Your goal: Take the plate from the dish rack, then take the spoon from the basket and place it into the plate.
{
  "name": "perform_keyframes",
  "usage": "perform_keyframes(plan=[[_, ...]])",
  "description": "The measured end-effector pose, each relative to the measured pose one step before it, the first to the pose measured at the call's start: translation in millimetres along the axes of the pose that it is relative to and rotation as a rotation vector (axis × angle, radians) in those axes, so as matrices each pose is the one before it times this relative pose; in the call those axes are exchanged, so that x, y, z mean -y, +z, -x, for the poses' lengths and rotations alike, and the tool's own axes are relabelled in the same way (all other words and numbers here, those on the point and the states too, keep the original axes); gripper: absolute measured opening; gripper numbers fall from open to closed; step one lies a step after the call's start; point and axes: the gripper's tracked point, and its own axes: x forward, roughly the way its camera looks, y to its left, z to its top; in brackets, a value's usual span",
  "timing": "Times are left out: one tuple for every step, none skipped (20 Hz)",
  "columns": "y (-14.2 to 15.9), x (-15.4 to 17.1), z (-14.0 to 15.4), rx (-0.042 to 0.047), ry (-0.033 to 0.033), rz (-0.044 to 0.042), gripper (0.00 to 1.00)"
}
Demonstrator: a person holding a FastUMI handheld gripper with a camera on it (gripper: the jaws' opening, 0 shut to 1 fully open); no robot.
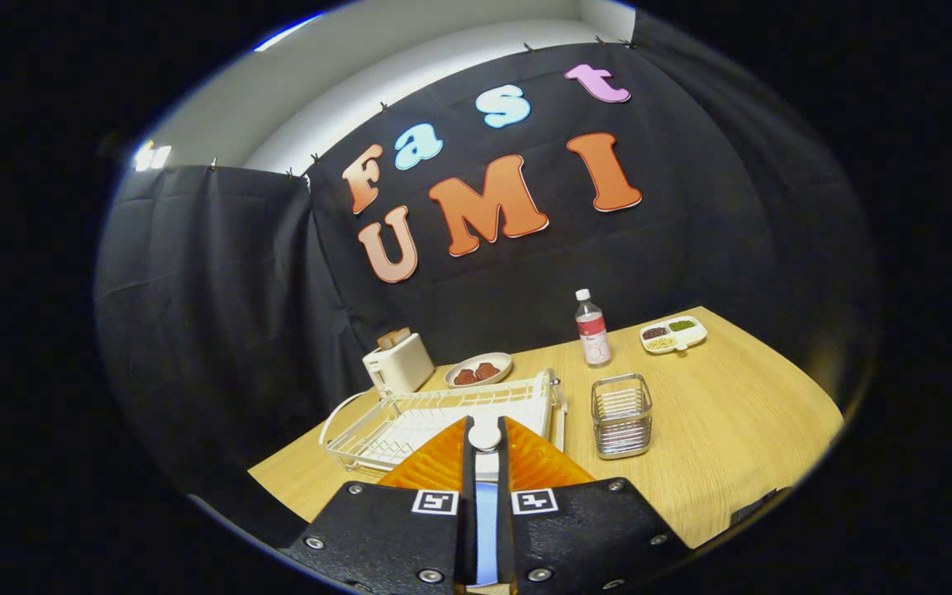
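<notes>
My gripper [485, 426] hangs just above an orange ribbed plate [544, 464] that lies on the wooden table in front of the white wire dish rack [410, 417]. The fingers are nearly together and press on a spoon [485, 435]. Its white rounded end sticks out between the fingertips, and a pale blue strip of it shows in the slit lower down. Most of the plate's middle is hidden by the fingers. The metal wire basket [621, 416] stands to the right of the rack, beyond the right finger, and looks bare inside.
Behind the rack stand a white toaster [397, 364] with bread in it and a small plate of reddish food [478, 369]. A water bottle [592, 329] and a divided snack tray [673, 334] sit at the back right. The table [740, 430] runs on to the right of the basket.
</notes>
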Motion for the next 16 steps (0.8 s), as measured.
perform_keyframes(plan=[[-1.00, -0.41, 2.15, 0.00102, 0.00841, 0.00450, 0.09], [-5.54, -5.59, 1.79, -0.01232, 0.02360, -0.00012, 0.09], [-8.34, -9.48, 0.21, -0.01717, 0.04133, 0.01034, 0.09], [-8.85, -9.55, -1.49, -0.01787, 0.03493, 0.01496, 0.09], [-12.89, -6.30, 1.05, -0.02852, 0.02927, 0.02215, 0.09], [-11.61, -4.98, -2.61, -0.01861, 0.01483, 0.01969, 0.09], [-13.93, -4.16, -2.57, -0.02580, 0.01265, 0.01643, 0.09], [-15.25, -5.97, -3.24, -0.03206, 0.01516, 0.01080, 0.09], [-12.27, -4.20, -3.62, -0.03053, 0.01401, 0.00530, 0.09], [-8.89, -1.95, -3.59, -0.01831, 0.00849, -0.00370, 0.09], [-5.86, -0.10, -4.08, -0.01348, 0.00460, -0.01378, 0.09], [-4.38, -0.97, -3.57, -0.00561, 0.00684, -0.02413, 0.09], [-7.32, -1.57, -2.31, -0.01581, 0.00942, -0.01233, 0.09], [-5.19, 1.57, -2.43, -0.00840, -0.00117, -0.00295, 0.09], [-4.22, 1.32, -1.29, -0.00572, 0.00249, -0.00066, 0.09], [0.02, -0.71, -1.76, 0.00601, 0.00496, -0.00529, 0.09]])
